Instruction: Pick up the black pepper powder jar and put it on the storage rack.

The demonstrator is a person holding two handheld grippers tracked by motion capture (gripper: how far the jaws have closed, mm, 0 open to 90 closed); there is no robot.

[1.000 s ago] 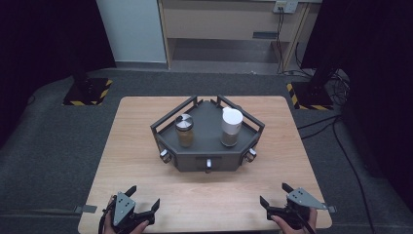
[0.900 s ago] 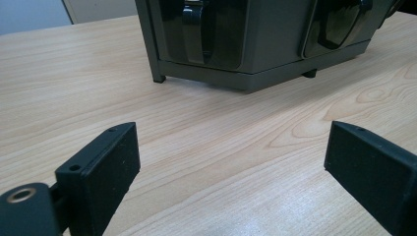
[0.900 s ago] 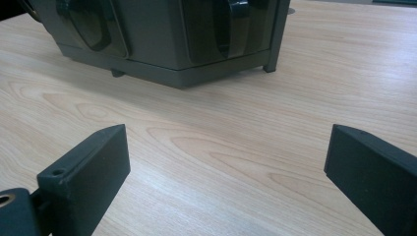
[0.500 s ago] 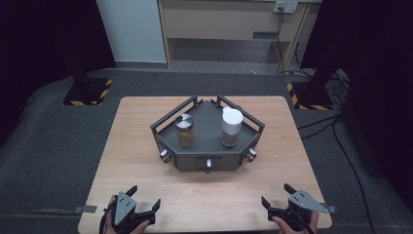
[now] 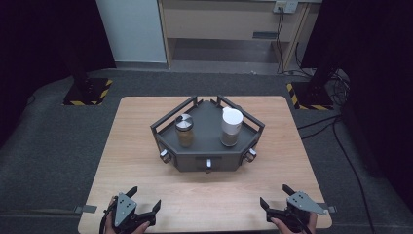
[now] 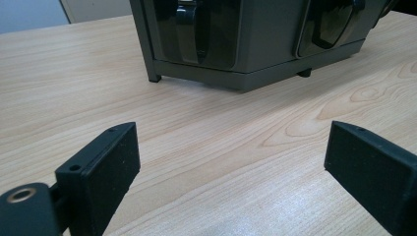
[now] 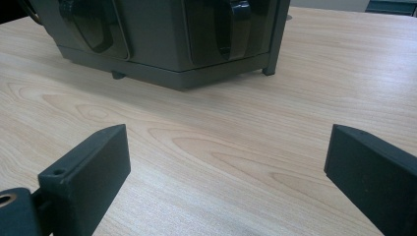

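A dark grey angular tray (image 5: 207, 154) with a low railing stands at the middle of the wooden table (image 5: 136, 136). On it are a glass jar (image 5: 184, 130) with a metal lid and brown contents, and a white cylinder (image 5: 231, 126) to its right. Knobs (image 5: 208, 164) stick out of the tray's front faces. My left gripper (image 5: 144, 199) rests open at the table's near left edge, nothing between its jaws. My right gripper (image 5: 274, 196) is open at the near right edge. The tray's front (image 6: 246, 44) shows ahead in the left gripper view, and the tray's base (image 7: 172, 39) in the right gripper view.
Beyond the table lies a grey floor with two black stands on yellow-black striped bases (image 5: 87, 90) at left and right (image 5: 311, 92). A wooden cabinet (image 5: 229, 19) and cables are at the back. Bare tabletop lies between the grippers and the tray.
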